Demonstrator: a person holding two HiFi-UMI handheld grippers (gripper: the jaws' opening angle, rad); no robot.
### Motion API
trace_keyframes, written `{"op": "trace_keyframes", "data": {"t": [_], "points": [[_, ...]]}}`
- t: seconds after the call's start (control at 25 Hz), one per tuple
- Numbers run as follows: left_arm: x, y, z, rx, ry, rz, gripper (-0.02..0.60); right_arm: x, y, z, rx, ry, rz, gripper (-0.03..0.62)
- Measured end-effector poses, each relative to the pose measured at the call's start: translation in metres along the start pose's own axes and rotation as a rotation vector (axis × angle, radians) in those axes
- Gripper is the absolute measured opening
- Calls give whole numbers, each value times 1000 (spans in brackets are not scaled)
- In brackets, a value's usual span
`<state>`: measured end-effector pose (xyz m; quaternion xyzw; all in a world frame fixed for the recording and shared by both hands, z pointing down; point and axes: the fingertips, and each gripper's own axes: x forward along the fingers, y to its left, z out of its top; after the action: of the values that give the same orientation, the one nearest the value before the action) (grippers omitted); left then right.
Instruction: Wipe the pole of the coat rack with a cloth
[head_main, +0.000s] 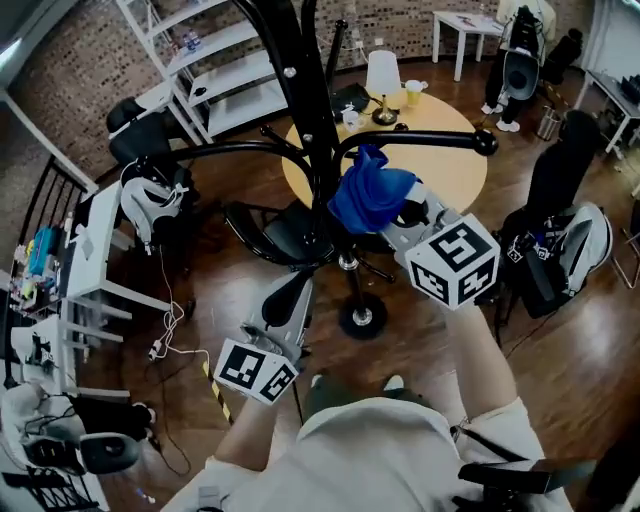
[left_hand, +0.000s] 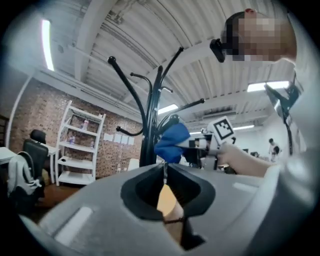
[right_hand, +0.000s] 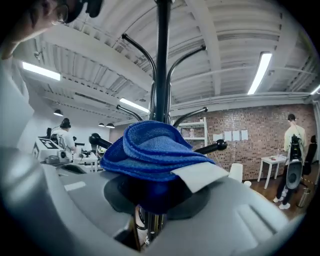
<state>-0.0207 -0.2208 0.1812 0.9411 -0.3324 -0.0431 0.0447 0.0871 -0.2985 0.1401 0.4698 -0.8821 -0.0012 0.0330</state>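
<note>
The right claw (head_main: 388, 208) squeezes the blue cloth (head_main: 368, 193) and holds it right against the black pole (head_main: 312, 130) of the coat rack (head_main: 361, 316), near its hooks (head_main: 484, 143), so it can rub there. The left claw (head_main: 288, 300) is pinched together, holding nothing, lower down and out of the way.
</note>
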Motion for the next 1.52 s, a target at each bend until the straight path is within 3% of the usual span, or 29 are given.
{"op": "trace_keyframes", "data": {"t": [0.2,0.4,0.6,0.76,0.92,1.08,1.2,1.44,1.52], "points": [[-49,15,-39,-22,92,170,14,35,5,-67,39,106,84,97],[-70,35,-60,-37,119,287,14,41,12,-183,104,328,101,97],[-54,34,-64,-50,103,275,14,49,16,-261,76,538,115,100],[-40,33,-59,-29,87,232,14,48,19,-288,147,564,105,100],[-37,46,-51,-11,74,196,14,47,26,-271,165,495,67,100],[-29,54,-31,2,33,124,14,9,36,-189,230,241,21,98],[-25,73,-24,1,28,39,14,-8,59,-136,204,144,-33,98],[-31,107,-2,30,21,-166,14,2,87,-108,161,115,-326,98],[-39,122,1,38,11,-223,14,15,104,-107,157,108,-376,98]]}}
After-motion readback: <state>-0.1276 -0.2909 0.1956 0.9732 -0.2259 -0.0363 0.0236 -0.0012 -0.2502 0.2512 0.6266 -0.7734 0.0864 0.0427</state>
